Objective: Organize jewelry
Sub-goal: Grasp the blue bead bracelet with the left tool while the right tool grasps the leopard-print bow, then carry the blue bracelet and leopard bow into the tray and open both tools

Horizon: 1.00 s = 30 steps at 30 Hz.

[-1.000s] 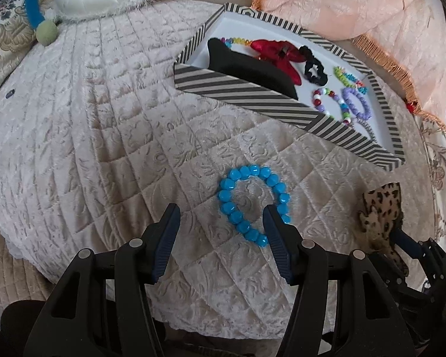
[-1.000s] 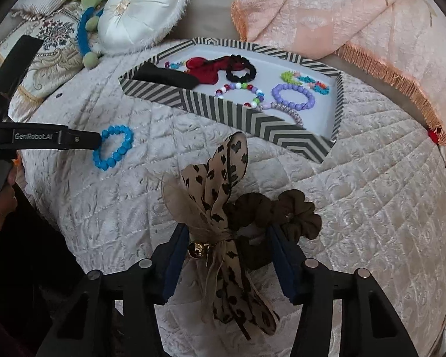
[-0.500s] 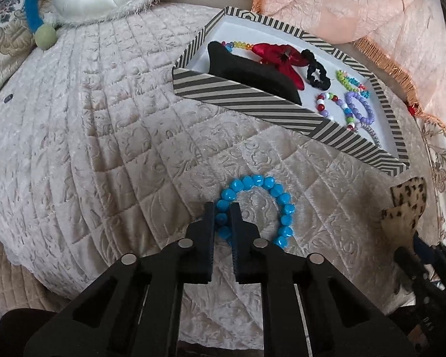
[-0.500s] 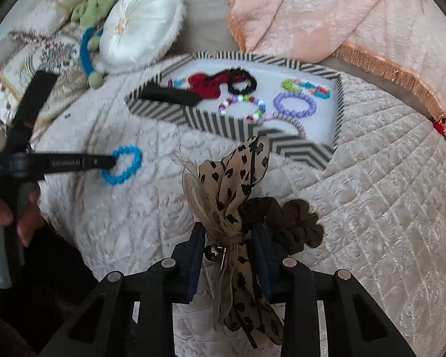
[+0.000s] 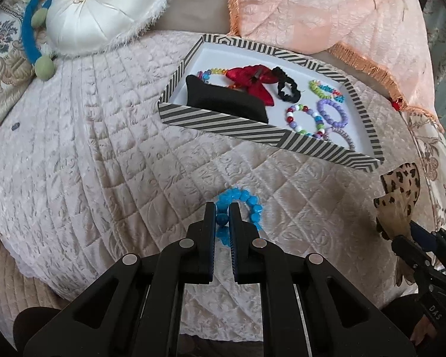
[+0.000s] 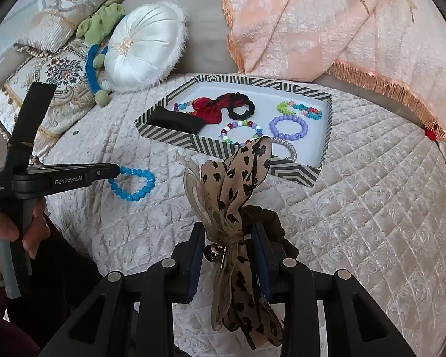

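My left gripper (image 5: 222, 218) is shut on a blue bead bracelet (image 5: 246, 205), lifted slightly above the quilted cushion; it also shows in the right wrist view (image 6: 133, 183) hanging from the left gripper (image 6: 116, 171). My right gripper (image 6: 229, 247) is shut on a leopard-print bow scrunchie (image 6: 235, 184), held off the cushion; the bow also shows at the right of the left wrist view (image 5: 400, 190). The striped tray (image 5: 240, 125) holds several bracelets, a red bow, a black scrunchie and a black pad.
A white round pillow (image 6: 144, 47) and a blue-and-green plush item (image 6: 93, 68) lie behind the tray at the left. A peach fringed blanket (image 6: 342, 23) lies behind at the right. The quilted cushion (image 5: 89, 136) slopes off at the left and front.
The left gripper closed on the blue bracelet and lifted it. The right gripper closed on the leopard bow scrunchie and raised it off the cushion.
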Motion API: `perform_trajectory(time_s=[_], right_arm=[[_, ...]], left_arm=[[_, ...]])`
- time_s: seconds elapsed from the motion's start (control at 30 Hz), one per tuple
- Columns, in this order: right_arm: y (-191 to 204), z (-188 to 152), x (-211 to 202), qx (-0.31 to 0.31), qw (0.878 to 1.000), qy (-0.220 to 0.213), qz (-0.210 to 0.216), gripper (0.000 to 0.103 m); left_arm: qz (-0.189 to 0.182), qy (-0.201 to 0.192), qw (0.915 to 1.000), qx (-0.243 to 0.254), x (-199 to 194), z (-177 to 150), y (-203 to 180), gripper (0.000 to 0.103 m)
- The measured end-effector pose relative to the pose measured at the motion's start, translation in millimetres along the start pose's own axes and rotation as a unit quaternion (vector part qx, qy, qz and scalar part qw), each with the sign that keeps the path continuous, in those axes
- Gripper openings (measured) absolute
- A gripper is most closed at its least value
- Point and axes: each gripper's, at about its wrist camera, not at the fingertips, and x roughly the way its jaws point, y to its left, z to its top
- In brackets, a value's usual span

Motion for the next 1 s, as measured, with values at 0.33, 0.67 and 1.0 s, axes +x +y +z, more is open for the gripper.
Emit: perform_trajectory(time_s=[0.33,0.67,1.0], right_arm=[[-1.0,-1.0,-5.5,0.003,1.000,-0.006,0.002,0.030],[-3.4,-2.9,0.1,0.007,1.000,0.000,0.004,0.030],[-3.2,5.0,-7.2,0.010,1.000,-0.015,0.006,0.030]], left_arm=[[-0.014,0.048,0.9975,-0.050,22.8,1.5,15.7,0.033],[0.029,0.051,0.9977,-0.034,45.8,-2.9,13.1,0.011],[0.023,0.004,0.9997,-0.003,12.1,1.9,1.1,0.007]])
